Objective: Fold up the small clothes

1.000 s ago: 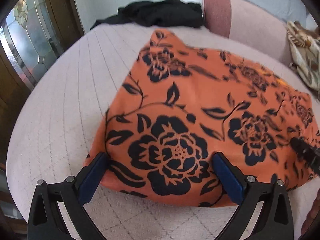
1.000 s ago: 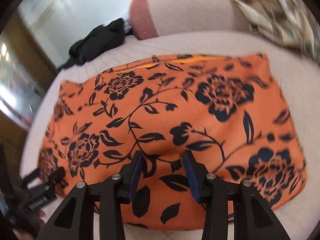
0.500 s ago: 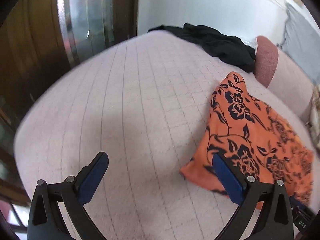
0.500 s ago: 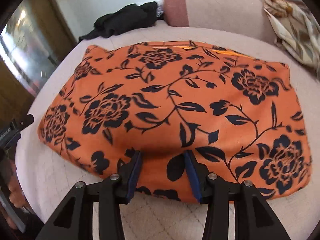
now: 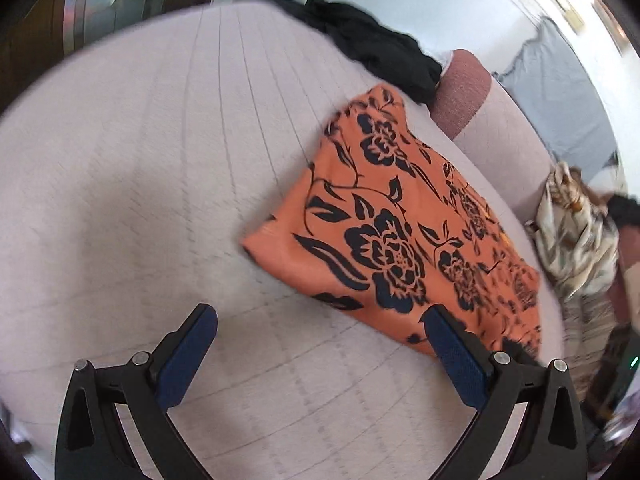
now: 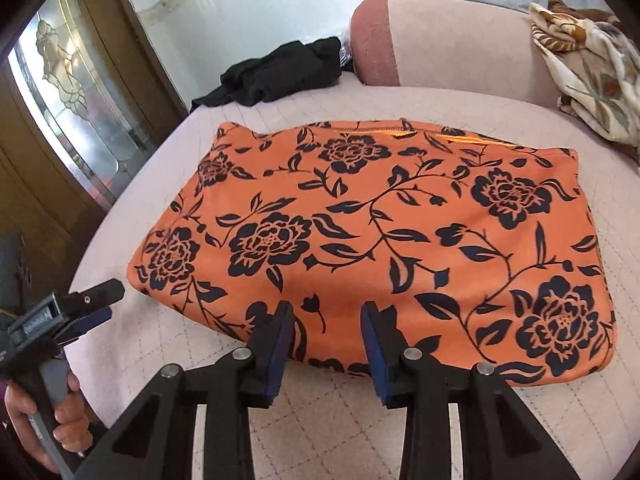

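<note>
An orange garment with a black flower print [image 6: 372, 236] lies flat and folded on the pale quilted bed [image 6: 440, 420]. It also shows in the left wrist view [image 5: 396, 236], to the right of centre. My right gripper [image 6: 326, 312] is open a little, its fingertips at the garment's near edge, holding nothing. My left gripper [image 5: 320, 320] is wide open and empty over bare quilt, left of the garment's near corner. It also shows in the right wrist view [image 6: 96, 300], held off the bed's left edge.
A black garment [image 6: 280, 72] lies at the far side of the bed. A pink headboard cushion [image 6: 440, 44] stands behind it. A cream patterned cloth [image 6: 588, 68] lies at the far right. A wooden door with leaded glass [image 6: 68, 92] is on the left.
My left gripper has drawn back from the garment's left edge, off to the left, still wide open. The right gripper stays at the near edge; the garment lies still.
</note>
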Demonstrator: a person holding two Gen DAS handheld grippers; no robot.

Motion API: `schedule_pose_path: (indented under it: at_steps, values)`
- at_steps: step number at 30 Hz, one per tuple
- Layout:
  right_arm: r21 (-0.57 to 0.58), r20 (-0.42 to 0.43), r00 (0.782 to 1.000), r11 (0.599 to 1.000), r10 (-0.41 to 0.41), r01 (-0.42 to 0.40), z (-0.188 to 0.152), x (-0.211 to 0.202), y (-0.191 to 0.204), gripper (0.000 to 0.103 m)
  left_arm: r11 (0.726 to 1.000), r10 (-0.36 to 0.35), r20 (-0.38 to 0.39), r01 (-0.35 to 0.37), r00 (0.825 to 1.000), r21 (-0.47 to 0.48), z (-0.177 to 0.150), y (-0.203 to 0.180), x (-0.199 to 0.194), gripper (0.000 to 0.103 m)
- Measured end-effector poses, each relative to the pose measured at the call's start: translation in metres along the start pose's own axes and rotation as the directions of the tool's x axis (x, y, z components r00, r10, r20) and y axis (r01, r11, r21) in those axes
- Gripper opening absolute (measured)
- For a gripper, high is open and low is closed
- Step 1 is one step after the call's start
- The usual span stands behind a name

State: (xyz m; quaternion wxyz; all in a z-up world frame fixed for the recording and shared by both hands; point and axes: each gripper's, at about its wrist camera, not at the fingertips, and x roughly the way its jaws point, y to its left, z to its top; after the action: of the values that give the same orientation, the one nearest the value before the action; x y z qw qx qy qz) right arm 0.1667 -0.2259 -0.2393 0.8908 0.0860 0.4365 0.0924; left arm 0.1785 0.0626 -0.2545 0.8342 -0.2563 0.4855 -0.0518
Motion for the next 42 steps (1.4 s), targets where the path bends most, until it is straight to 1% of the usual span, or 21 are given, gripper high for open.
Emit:
schedule_pose_path:
  at_steps: [1, 3, 5, 9, 10, 11, 12, 13, 15, 19, 22, 25, 27, 29, 32, 34, 35, 37, 39, 40, 42]
  values:
    - [0.003, -0.009, 1.0, 1.0, -0.001, 0.001, -0.001, 0.003, 0.0, 0.037, 1.0, 0.001, -0.001, -0.001, 1.0, -0.029, 0.004, 0.001, 0.005, 0.103]
    - [0.019, -0.029, 1.0, 1.0, -0.002, 0.003, 0.002, 0.009, -0.002, 0.037, 0.998, 0.02, 0.034, -0.018, 0.999, -0.054, 0.017, -0.001, 0.01, 0.103]
    - [0.055, -0.051, 0.999, 0.998, 0.003, -0.001, 0.005, 0.016, -0.007, 0.038, 0.997, -0.005, 0.033, 0.007, 0.999, -0.076, 0.027, -0.004, 0.021, 0.103]
    - [0.09, -0.082, 0.997, 0.996, -0.014, 0.022, 0.011, 0.029, -0.016, 0.038, 0.996, 0.008, 0.052, -0.003, 0.999, -0.093, 0.03, -0.01, 0.03, 0.101]
    - [0.091, -0.088, 0.996, 0.996, -0.016, 0.024, 0.012, 0.031, -0.017, 0.038, 0.995, -0.008, 0.055, 0.014, 0.998, -0.097, 0.029, -0.012, 0.03, 0.085]
    - [0.09, -0.093, 0.995, 0.996, -0.018, 0.026, 0.012, 0.034, -0.017, 0.038, 0.993, -0.024, 0.053, 0.03, 0.998, -0.111, 0.029, -0.012, 0.033, 0.055]
    - [0.09, -0.097, 0.995, 0.996, -0.02, 0.029, 0.012, 0.037, -0.018, 0.038, 0.99, -0.05, 0.044, 0.056, 0.998, -0.131, 0.028, -0.011, 0.035, 0.038]
    - [0.087, -0.101, 0.995, 0.996, -0.023, 0.032, 0.012, 0.04, -0.017, 0.038, 0.982, -0.1, 0.014, 0.101, 0.995, -0.162, 0.026, -0.008, 0.041, 0.027]
    - [0.08, -0.102, 0.994, 0.996, -0.029, 0.037, 0.013, 0.042, -0.016, 0.039, 0.97, -0.122, 0.021, 0.124, 0.992, -0.208, 0.024, -0.005, 0.042, 0.025]
    - [0.092, -0.105, 0.994, 0.996, -0.014, 0.023, 0.015, 0.048, -0.016, 0.04, 0.984, -0.091, 0.066, 0.1, 0.994, -0.148, 0.026, -0.023, 0.037, 0.023]
    - [0.098, -0.11, 0.994, 0.995, 0.007, 0.004, 0.015, 0.05, -0.019, 0.04, 0.986, -0.071, 0.066, 0.08, 0.995, -0.146, 0.028, -0.024, 0.046, 0.033]
    - [0.096, -0.115, 0.993, 0.995, 0.019, -0.008, 0.015, 0.049, -0.02, 0.04, 0.987, -0.059, 0.091, 0.072, 0.994, -0.142, 0.03, -0.025, 0.047, 0.033]
    - [0.098, -0.116, 0.993, 0.995, 0.024, -0.012, 0.015, 0.048, -0.021, 0.04, 0.989, -0.04, 0.105, 0.054, 0.994, -0.138, 0.029, -0.026, 0.047, 0.025]
    - [0.1, -0.116, 0.993, 0.995, 0.033, -0.022, 0.016, 0.045, -0.023, 0.04, 0.993, -0.014, 0.116, 0.027, 0.993, -0.114, 0.027, -0.029, 0.046, 0.021]
    - [0.081, -0.124, 0.991, 0.996, 0.05, -0.041, 0.026, 0.036, -0.021, 0.04, 0.998, 0.06, 0.165, -0.062, 0.984, 0.003, 0.021, -0.048, 0.038, 0.019]
    - [0.067, -0.116, 0.99, 0.995, 0.077, -0.07, 0.048, 0.026, -0.014, 0.04, 0.99, 0.089, 0.217, -0.109, 0.972, 0.085, 0.017, -0.065, 0.031, 0.018]
    - [0.061, -0.112, 0.991, 0.995, 0.079, -0.073, 0.06, 0.022, -0.01, 0.052, 0.983, 0.095, 0.247, -0.129, 0.964, 0.127, 0.014, -0.074, 0.027, 0.018]
    - [0.043, -0.116, 0.989, 0.996, 0.089, -0.084, 0.099, 0.017, 0.006, 0.07, 0.972, 0.096, 0.279, -0.15, 0.955, 0.181, 0.011, -0.086, 0.022, 0.018]
    - [0.007, -0.141, 0.982, 0.992, 0.124, -0.124, 0.132, 0.018, 0.027, 0.07, 0.956, 0.093, 0.308, -0.171, 0.947, 0.238, 0.006, -0.098, 0.019, 0.018]
    - [-0.024, -0.158, 0.979, 0.991, 0.127, -0.132, 0.155, 0.02, 0.043, 0.07, 0.947, 0.089, 0.321, -0.18, 0.943, 0.265, 0.004, -0.104, 0.017, 0.017]
    - [-0.078, -0.195, 0.973, 0.987, 0.12, -0.137, 0.181, 0.028, 0.067, 0.07, 0.931, 0.074, 0.341, -0.188, 0.937, 0.313, -0.002, -0.113, 0.014, 0.017]
